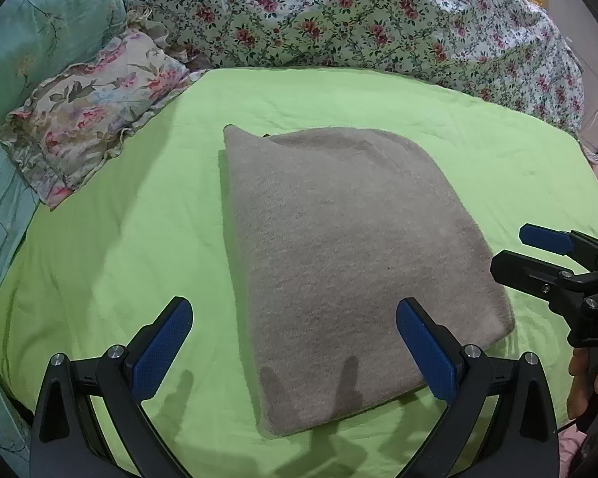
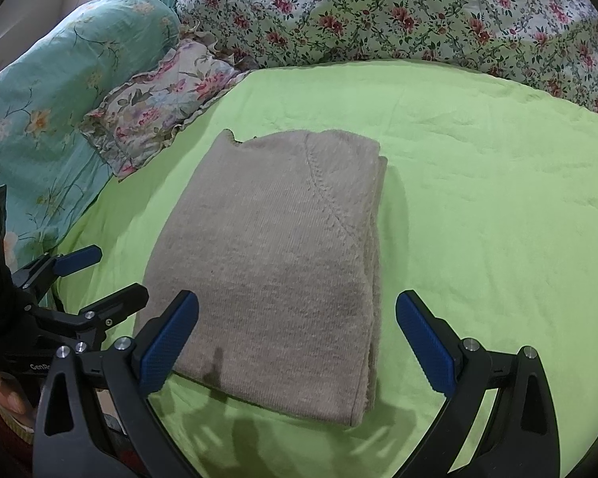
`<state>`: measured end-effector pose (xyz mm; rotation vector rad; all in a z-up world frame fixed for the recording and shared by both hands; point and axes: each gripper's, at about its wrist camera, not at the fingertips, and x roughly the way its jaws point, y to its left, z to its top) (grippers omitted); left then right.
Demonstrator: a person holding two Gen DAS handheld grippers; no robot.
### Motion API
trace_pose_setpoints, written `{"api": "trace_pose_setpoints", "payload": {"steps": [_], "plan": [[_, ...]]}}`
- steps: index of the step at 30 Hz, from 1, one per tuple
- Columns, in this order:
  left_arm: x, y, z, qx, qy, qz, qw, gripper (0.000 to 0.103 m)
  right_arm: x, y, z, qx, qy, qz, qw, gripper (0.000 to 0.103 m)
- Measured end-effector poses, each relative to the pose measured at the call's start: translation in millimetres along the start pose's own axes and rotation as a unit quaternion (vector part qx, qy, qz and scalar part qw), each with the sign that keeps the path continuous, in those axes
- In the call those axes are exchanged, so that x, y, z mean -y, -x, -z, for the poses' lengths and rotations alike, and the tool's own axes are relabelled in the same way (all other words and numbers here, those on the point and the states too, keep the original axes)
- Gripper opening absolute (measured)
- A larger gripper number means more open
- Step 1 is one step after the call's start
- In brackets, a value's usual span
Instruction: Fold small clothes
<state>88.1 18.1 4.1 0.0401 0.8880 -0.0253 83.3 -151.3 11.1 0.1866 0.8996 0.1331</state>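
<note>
A beige knitted garment (image 1: 351,259) lies folded into a thick rectangle on the lime-green sheet (image 1: 131,231). My left gripper (image 1: 295,350) hovers open above its near edge, nothing between the blue pads. The right gripper (image 1: 534,251) shows at the right edge of this view, jaws apart, beside the garment. In the right wrist view the folded garment (image 2: 275,263) lies flat with a seam curving across its top layer. My right gripper (image 2: 299,350) stands open over its near right corner, holding nothing. The left gripper (image 2: 99,275) appears at the left, open, off the cloth.
A frilled floral pillow (image 1: 95,115) lies at the left of the sheet, and a teal floral cover (image 1: 32,32) sits beyond it. A white flowered quilt (image 1: 339,12) is heaped along the far side. A hand (image 1: 594,382) grips the right tool.
</note>
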Motion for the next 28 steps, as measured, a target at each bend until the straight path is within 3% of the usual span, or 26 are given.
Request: {"api": "trace_pose_setpoints", "payload": {"steps": [28], "plan": [[-4.6, -2.2, -8.4, 0.007, 0.016, -0.013, 0.9998, 0.102, 10.7, -0.6, -6.3, 0.003, -0.015, 0.003, 1.000, 0.099]]}}
